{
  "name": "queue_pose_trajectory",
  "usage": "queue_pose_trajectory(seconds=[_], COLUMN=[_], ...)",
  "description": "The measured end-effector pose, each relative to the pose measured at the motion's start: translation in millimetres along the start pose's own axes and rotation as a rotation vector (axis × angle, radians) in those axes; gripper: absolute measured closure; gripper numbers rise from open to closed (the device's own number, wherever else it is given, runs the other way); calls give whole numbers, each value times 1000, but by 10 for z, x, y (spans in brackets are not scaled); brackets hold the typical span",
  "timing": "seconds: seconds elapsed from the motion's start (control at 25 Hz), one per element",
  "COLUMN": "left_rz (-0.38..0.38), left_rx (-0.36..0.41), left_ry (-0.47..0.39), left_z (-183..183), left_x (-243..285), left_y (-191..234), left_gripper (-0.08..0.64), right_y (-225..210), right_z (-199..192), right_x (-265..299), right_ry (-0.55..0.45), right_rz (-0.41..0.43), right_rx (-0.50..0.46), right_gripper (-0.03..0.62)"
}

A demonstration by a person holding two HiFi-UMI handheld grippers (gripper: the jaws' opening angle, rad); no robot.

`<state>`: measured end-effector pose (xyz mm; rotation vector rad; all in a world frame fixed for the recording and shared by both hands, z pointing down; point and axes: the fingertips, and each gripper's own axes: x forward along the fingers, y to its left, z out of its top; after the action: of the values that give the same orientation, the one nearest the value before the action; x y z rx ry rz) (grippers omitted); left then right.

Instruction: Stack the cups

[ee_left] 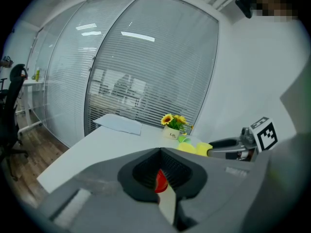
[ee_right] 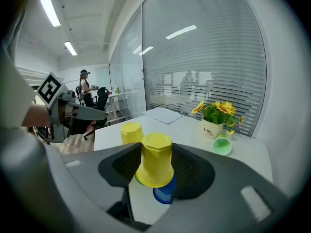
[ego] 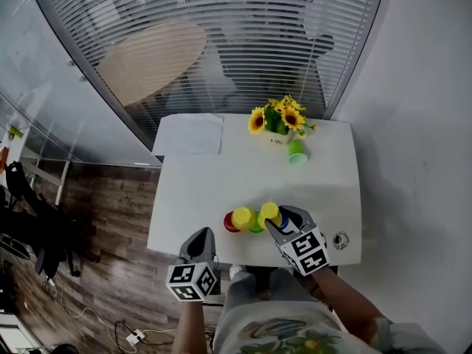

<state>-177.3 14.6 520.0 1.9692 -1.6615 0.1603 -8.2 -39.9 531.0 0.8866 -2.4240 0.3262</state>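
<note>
Our right gripper [ego: 282, 220] grips the inverted yellow cup [ee_right: 155, 159], axis upright, near the table's [ego: 192, 190] front edge; the blue cup [ee_right: 165, 194] lies just below it, and our left gripper [ego: 200, 239], clenched empty, is farther off

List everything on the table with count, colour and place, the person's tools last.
table: one, white.
paper: one, white, far left corner.
flower pot: one, white, yellow sunflowers, far edge.
green cups: two, one on its side by the flower pot, another among the near cups.
red cup: one, left end of the near cups.
loose yellow cup: one, upside down beside the red cup.
blue cup: one, right end of the near cups.
held yellow cup: one, upside down in the right gripper.
left gripper: one, grey, shut, empty.
right gripper: one, grey, closed on the held yellow cup.
</note>
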Motion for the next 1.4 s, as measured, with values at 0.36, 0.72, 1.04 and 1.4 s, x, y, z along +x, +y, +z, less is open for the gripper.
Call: queue_pose_trajectory(seconds=[0.36,0.72,1.04,1.4], left_rz=[4,3,3,15], left_rx=[11,16,17,13], left_ry=[-1,4,-3,-20], left_z=[20,-26,4,89], left_x=[-21,-26,-69,-21], left_y=[-24,-50,-43,30], left_gripper=[554,554,554,554], right_y=[27,15,81,-190], right_z=[-68,-115,-167,178], right_x=[-27,-4,-42,-326], right_ry=[5,11,47,-56], right_rz=[-5,-15,9,11], right_rx=[-28,-18,14,228], right_gripper=[400,399,352,348])
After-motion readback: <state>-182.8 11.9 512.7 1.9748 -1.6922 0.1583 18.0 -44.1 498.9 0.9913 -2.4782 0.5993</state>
